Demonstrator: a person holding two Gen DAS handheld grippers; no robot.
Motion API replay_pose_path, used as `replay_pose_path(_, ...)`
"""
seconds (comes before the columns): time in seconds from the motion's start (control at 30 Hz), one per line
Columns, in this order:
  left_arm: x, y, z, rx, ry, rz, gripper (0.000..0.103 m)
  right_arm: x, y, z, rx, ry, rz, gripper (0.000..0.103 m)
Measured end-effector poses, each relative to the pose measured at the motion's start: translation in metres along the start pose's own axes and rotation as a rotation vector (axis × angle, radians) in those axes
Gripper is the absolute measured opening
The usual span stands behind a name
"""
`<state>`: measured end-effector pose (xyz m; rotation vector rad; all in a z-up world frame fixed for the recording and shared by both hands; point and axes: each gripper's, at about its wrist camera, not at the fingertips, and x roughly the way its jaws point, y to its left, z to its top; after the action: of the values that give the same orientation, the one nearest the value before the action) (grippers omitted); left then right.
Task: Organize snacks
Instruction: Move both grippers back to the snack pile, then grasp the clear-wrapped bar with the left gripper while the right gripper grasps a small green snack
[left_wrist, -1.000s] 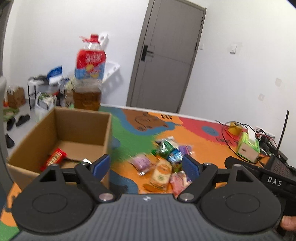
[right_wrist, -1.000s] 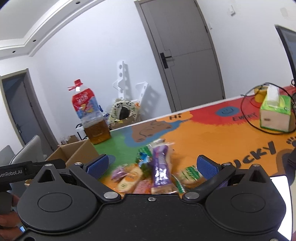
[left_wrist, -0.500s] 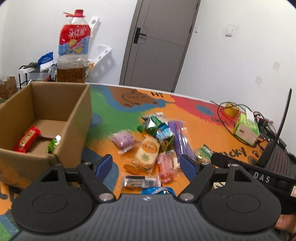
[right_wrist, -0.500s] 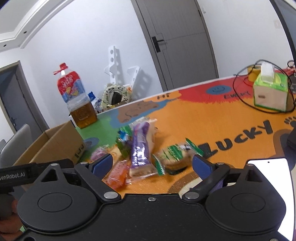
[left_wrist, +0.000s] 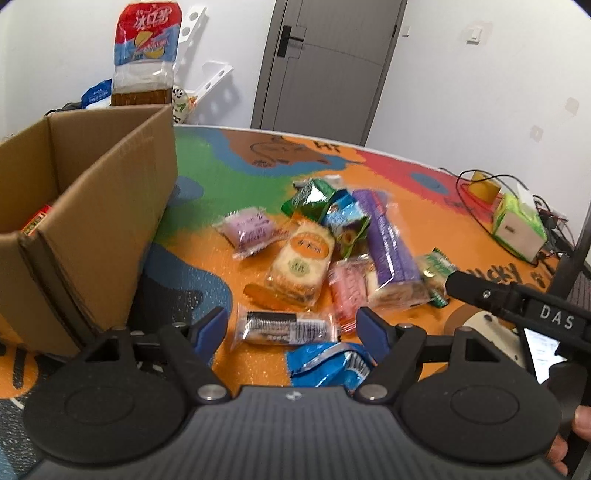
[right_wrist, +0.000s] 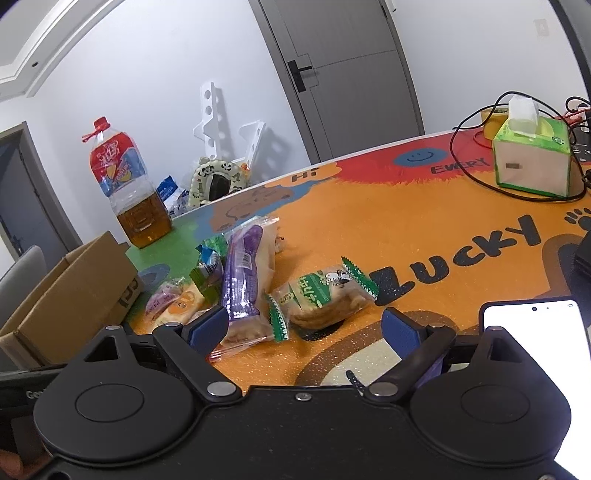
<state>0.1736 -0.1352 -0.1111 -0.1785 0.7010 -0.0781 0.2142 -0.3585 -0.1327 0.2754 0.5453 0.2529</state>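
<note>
A heap of snack packets lies on the colourful table mat. My left gripper (left_wrist: 291, 328) hovers low over a clear packet with a dark bar (left_wrist: 282, 328), which sits between its blue pads untouched; the jaws are closing. A blue crinkled packet (left_wrist: 328, 363) lies just below it. The cardboard box (left_wrist: 92, 229) stands at the left with a red packet (left_wrist: 35, 221) inside. My right gripper (right_wrist: 304, 328) is open above a green-and-white biscuit packet (right_wrist: 321, 293), with a long purple packet (right_wrist: 243, 277) by its left pad.
A big bottle of amber liquid (right_wrist: 129, 192) stands behind the box. A green tissue box (right_wrist: 532, 158) with black cables sits at the far right. A lit phone (right_wrist: 539, 332) lies near the right gripper. A laptop edge (left_wrist: 580, 236) rises at the right.
Both grippers have sunk toward the table and tilted down, so the snacks look nearer. The left jaws have narrowed a little around the dark bar packet; the right jaws narrowed slightly.
</note>
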Motion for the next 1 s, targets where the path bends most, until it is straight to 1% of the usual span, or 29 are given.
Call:
replay_pose_path(0.17, 0.006, 0.002, -0.005, 0.006, -0.014, 0.02, 0.072, 0.007, 0.001, 0.002, -0.015, 0.015, -0.016, 0.091)
replay_pose_path(0.2, 0.006, 0.001, -0.005, 0.008, -0.015, 0.02, 0.068, 0.009, 0.002, 0.003, -0.021, 0.016, -0.016, 0.091)
replay_pose_path(0.27, 0.005, 0.001, -0.006, 0.009, -0.018, 0.016, 0.063, 0.012, 0.003, 0.007, -0.025, 0.015, -0.023, 0.093)
replay_pose_path(0.3, 0.004, 0.001, -0.006, 0.006, -0.019, 0.011, 0.056, 0.015, 0.003, 0.008, -0.03, 0.013, -0.029, 0.093)
replay_pose_path(0.4, 0.004, 0.002, -0.004, -0.001, -0.015, -0.002, 0.052, 0.022, 0.001, 0.012, -0.038, 0.012, -0.047, 0.096)
replay_pose_path(0.53, 0.002, 0.007, 0.0, -0.022, -0.016, -0.011, 0.052, 0.028, 0.0, 0.014, -0.033, 0.02, -0.046, 0.1)
replay_pose_path(0.67, -0.008, 0.009, 0.01, -0.021, -0.058, -0.006, 0.052, 0.033, 0.006, 0.016, -0.067, 0.018, -0.052, 0.103)
replay_pose_path(0.83, -0.012, 0.016, 0.018, -0.038, -0.086, 0.006, 0.052, 0.038, 0.01, 0.017, -0.083, 0.009, -0.068, 0.103)
replay_pose_path(1.0, -0.008, 0.015, 0.024, -0.038, -0.09, 0.003, 0.052, 0.047, 0.015, 0.017, -0.104, 0.038, -0.069, 0.101)
